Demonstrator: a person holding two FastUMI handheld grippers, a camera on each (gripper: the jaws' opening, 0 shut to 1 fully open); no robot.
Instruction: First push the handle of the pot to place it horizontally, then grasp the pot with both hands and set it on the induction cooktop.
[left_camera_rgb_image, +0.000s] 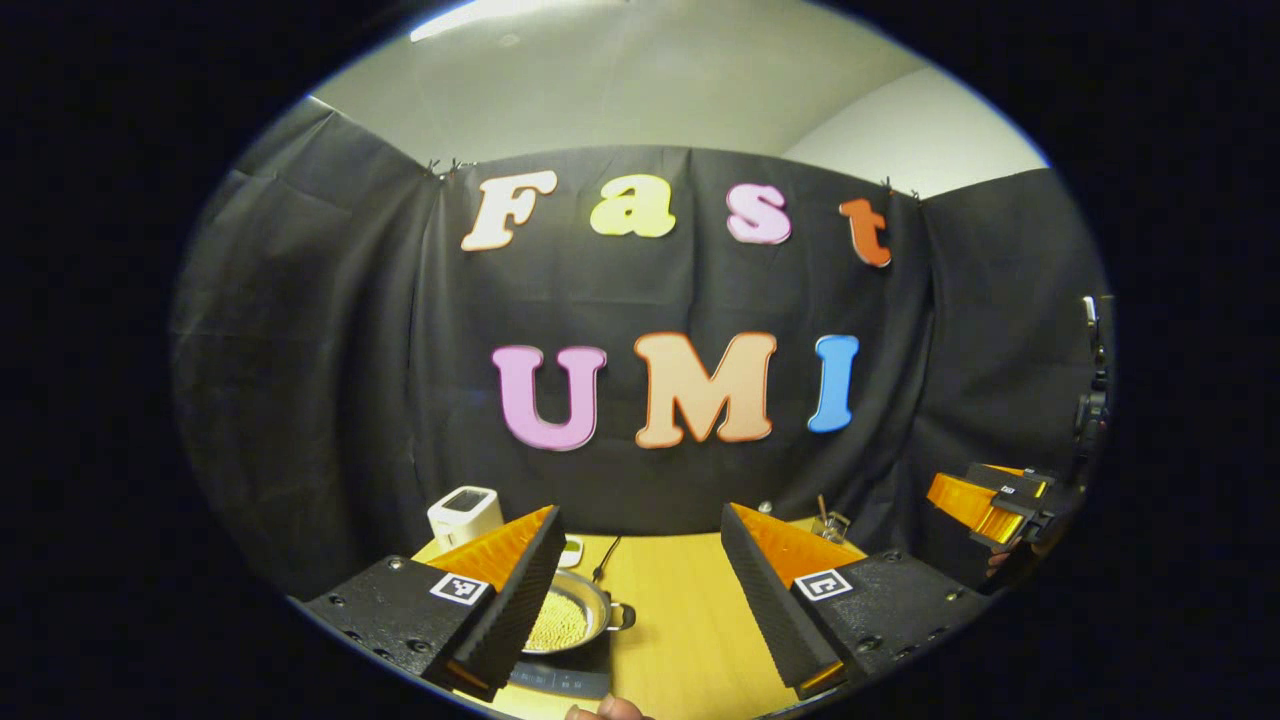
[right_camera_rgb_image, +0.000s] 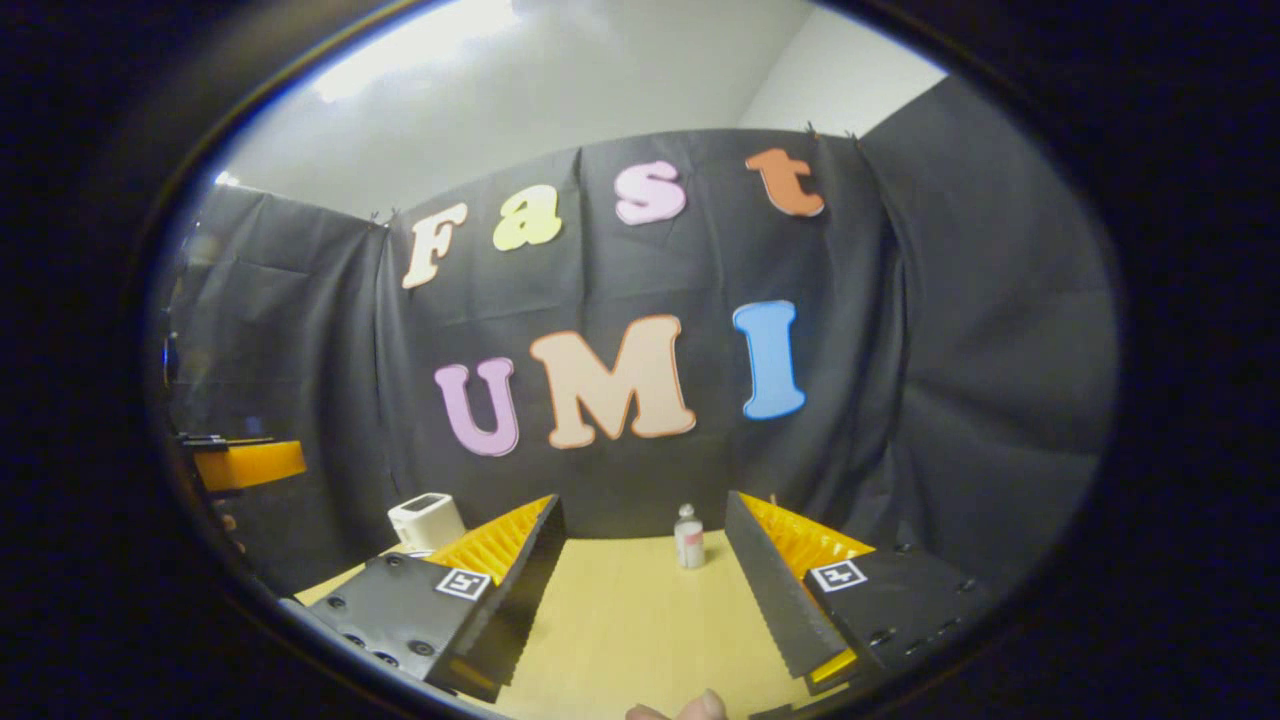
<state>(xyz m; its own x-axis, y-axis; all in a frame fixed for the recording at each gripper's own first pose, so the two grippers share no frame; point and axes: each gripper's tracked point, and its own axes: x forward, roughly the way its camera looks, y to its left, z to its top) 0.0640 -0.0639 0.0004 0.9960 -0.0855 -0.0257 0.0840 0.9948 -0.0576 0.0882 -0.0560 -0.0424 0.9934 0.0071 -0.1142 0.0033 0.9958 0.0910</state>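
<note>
Both tools wide apart, pot (left_camera_rgb_image: 575, 615) on cooktop (left_camera_rgb_image: 560, 678)

Pot (left_camera_rgb_image: 570, 618) on induction cooktop (left_camera_rgb_image: 565, 680), left gripper view.

Item 1: shallow metal pot, upright, open top, holding pale yellow granular contents; 1 short dark-tipped side handle (left_camera_rgb_image: 622, 615) points right, roughly level; left part hidden behind a gripper finger. Item 2: flat dark induction cooktop, lying on the wooden table (left_camera_rgb_image: 680, 610) under the pot, its front edge with small markings visible below the pot.
</note>
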